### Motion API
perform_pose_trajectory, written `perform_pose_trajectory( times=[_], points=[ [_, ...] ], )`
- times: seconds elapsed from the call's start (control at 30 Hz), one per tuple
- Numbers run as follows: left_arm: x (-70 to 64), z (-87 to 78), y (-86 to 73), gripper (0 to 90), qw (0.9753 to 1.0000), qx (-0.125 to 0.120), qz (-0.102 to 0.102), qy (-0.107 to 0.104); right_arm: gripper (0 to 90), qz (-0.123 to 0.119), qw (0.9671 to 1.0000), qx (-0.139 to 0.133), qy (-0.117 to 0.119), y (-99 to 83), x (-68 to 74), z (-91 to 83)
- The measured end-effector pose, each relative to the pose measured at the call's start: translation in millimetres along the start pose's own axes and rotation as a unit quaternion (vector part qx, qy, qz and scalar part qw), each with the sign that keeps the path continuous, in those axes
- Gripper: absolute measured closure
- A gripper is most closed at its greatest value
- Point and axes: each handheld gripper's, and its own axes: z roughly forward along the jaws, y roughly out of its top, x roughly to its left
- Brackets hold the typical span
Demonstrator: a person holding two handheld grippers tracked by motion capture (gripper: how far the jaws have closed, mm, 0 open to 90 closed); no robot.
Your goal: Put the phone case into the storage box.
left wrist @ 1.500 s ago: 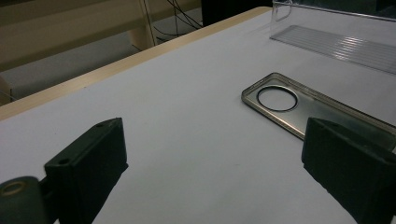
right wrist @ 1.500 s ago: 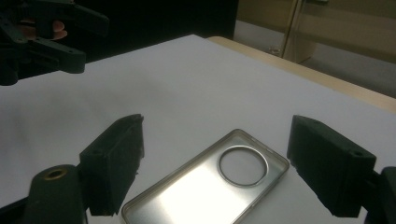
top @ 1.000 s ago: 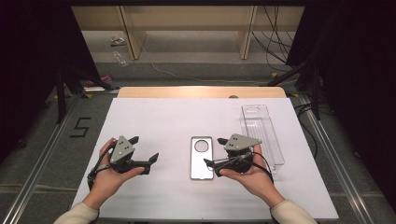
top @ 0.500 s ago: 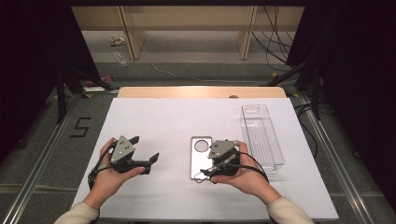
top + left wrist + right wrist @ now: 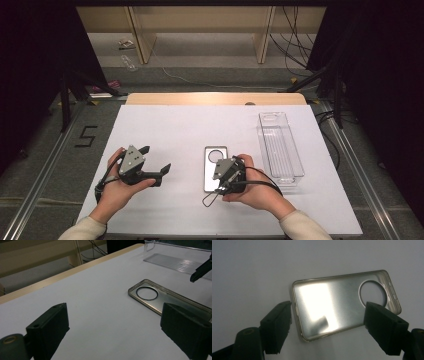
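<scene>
A clear phone case point(image 5: 214, 159) with a round camera hole lies flat on the white table point(image 5: 190, 125), near the middle. My right gripper point(image 5: 223, 176) hovers over the case's near end, pointing down at it. In the right gripper view the case point(image 5: 337, 305) lies between and just beyond the open jaws of that gripper point(image 5: 329, 321), and nothing is gripped. My left gripper point(image 5: 156, 160) is held above the table to the case's left, open and empty. In its own view the left gripper point(image 5: 117, 327) looks toward the case point(image 5: 162, 298).
A long clear plastic tray point(image 5: 280, 147) stands to the right of the case, and its ribbed floor point(image 5: 175, 262) appears far off in the left gripper view. The table's wooden far edge point(image 5: 215, 98) borders a floor with cables.
My right gripper has moved left from beside the clear tray to over the phone case and tipped downward. The left gripper has stayed put.
</scene>
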Motion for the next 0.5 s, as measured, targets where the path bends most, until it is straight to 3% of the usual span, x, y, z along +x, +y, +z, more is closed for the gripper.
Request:
perform_pose_trajectory(
  times=[0.27, 0.5],
  points=[
    [0.0, 0.2, 0.1, 7.7, 1.0, 0.0, 0.0, -0.001, 25.6, -0.024, 0.9993, 0.029, 0.005, 7.9, 4.7, 8.8],
    [0.0, 0.1, 0.3, 7.7, 1.0, -0.001, -0.001, 0.0, 27.3, -0.053, 0.9964, 0.066, 0.004, 13.1, 8.0, 18.2]
  ],
)
